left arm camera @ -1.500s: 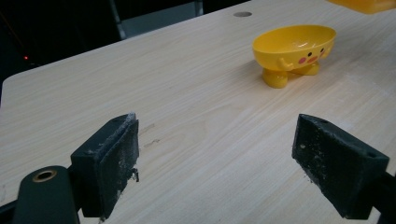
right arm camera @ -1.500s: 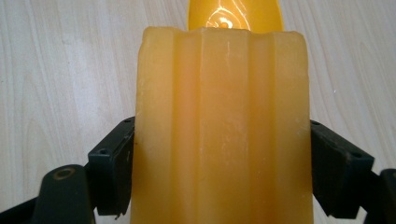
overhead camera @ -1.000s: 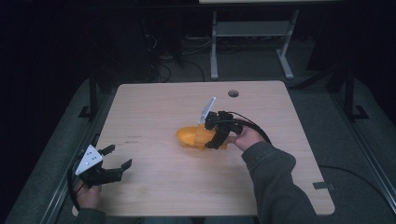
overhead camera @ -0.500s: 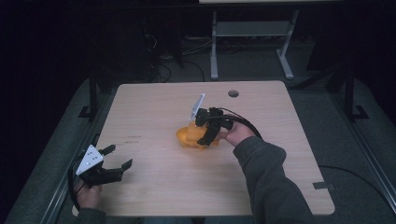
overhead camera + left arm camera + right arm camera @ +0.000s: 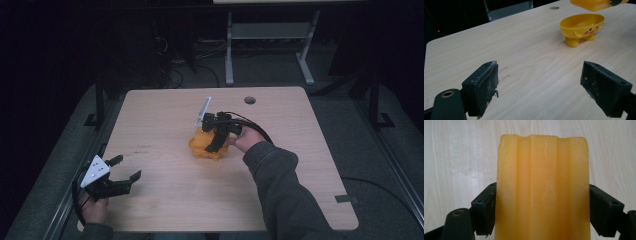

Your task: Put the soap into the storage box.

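I am holding the right gripper clamped on the yellow block, its 2 jaws pressing the block's sides, and over the last second I have been carrying it from about 3 o'clock toward the table's middle, so it is now hanging just above the yellow bowl. I judge that the block is nearly ready to lower into the bowl. My left gripper is resting at about 8 o'clock, unmoved, jaws wide apart and empty. The pale wooden table is lying bare otherwise, with a cable hole at 1 o'clock; the room beyond is dark, with a grey stand at 12 o'clock.
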{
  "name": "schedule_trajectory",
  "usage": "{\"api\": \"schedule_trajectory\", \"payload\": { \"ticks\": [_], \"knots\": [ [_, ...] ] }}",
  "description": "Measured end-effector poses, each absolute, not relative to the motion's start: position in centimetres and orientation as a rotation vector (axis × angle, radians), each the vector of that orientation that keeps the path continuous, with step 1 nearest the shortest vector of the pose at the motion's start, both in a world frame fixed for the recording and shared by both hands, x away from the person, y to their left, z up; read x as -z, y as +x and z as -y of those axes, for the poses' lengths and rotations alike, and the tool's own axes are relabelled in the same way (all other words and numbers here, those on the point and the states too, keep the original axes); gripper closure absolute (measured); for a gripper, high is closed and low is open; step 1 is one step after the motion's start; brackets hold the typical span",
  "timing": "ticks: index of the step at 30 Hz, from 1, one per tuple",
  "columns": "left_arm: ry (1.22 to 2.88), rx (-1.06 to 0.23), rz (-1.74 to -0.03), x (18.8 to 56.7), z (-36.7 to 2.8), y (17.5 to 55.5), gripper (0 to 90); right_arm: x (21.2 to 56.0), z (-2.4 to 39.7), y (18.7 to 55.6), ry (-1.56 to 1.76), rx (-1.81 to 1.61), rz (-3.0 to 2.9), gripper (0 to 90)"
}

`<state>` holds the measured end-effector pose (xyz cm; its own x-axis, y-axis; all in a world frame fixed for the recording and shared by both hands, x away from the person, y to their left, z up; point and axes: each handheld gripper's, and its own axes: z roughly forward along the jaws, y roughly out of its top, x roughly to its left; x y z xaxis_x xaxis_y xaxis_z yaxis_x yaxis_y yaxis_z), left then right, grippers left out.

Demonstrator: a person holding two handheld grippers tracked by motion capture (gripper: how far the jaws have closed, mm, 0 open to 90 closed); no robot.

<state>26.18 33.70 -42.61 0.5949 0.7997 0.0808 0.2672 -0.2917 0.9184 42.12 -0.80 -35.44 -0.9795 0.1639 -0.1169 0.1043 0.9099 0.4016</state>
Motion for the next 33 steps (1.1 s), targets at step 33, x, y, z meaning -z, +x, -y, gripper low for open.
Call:
{"api": "schedule_trajectory", "payload": {
  "ticks": [33],
  "knots": [
    [1.841, -0.683, -0.864, 42.5, -33.9, 26.1, 13.9, 37.3, -1.1, 43.8, 0.209, -0.537, -2.968, 20.4]
  ]
}}
